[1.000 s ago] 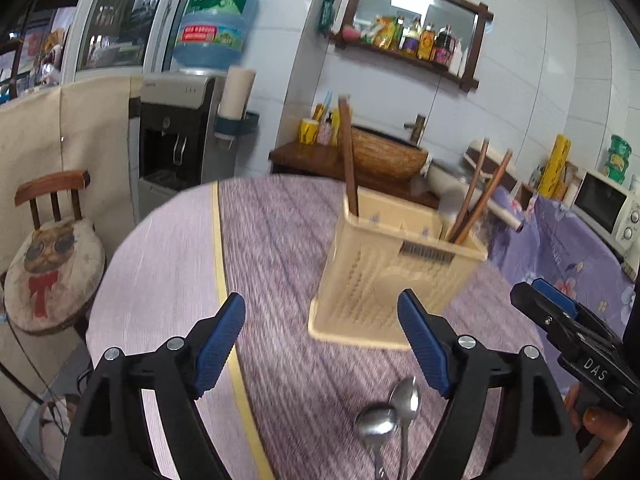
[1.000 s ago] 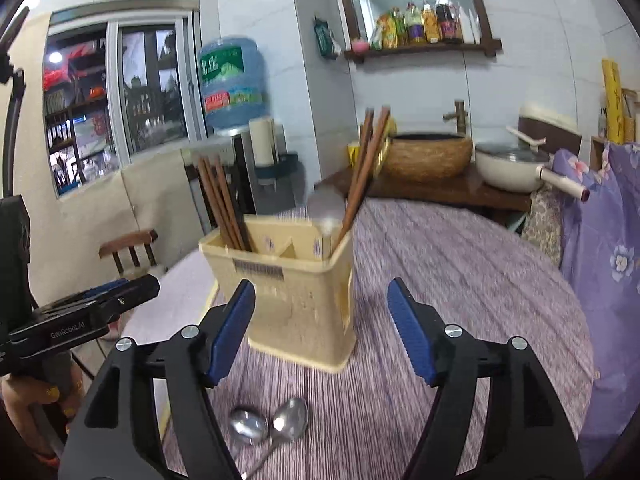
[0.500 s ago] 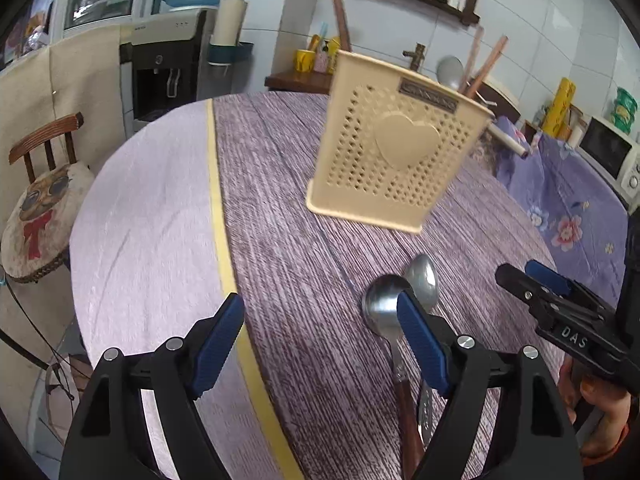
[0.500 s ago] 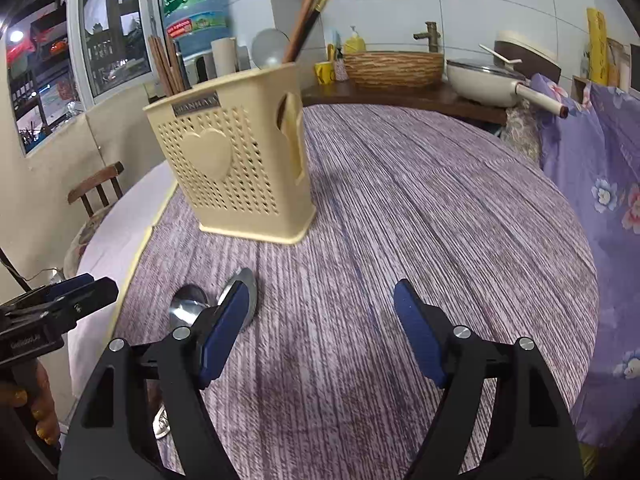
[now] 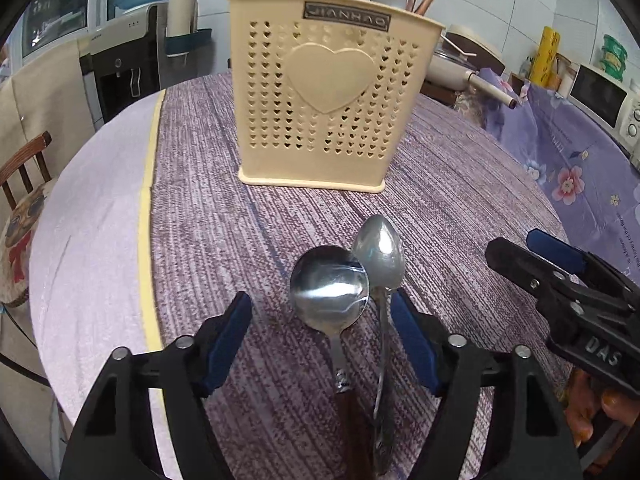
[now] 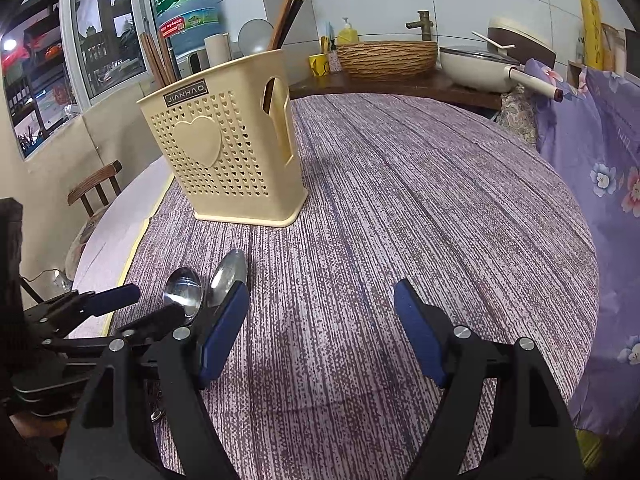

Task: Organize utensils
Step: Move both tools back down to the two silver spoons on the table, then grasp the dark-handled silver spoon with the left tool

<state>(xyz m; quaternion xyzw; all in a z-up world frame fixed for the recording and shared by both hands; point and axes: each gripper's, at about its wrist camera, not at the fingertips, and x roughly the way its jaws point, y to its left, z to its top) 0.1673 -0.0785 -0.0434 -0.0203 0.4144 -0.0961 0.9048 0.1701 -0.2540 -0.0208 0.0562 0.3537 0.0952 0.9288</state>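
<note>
The round table (image 5: 208, 216) wears a purple streaked cloth. On it stands a cream perforated utensil holder (image 5: 328, 92) with a raised heart, holding wooden chopsticks (image 6: 154, 60) and a spoon. Nearer lie two steel spoons side by side, bowls touching: a round-bowled spoon (image 5: 329, 291) with a brown handle and a slimmer oval spoon (image 5: 379, 254). The left hand-held gripper (image 5: 322, 340) straddles both, jaws apart; the right hand-held gripper (image 6: 322, 330) hovers just beside, also spread.

Bare table (image 6: 420, 200) stretches right of the cream utensil holder (image 6: 224, 152); two spoons (image 5: 340, 284) lie in front of it, blocking that approach.
</note>
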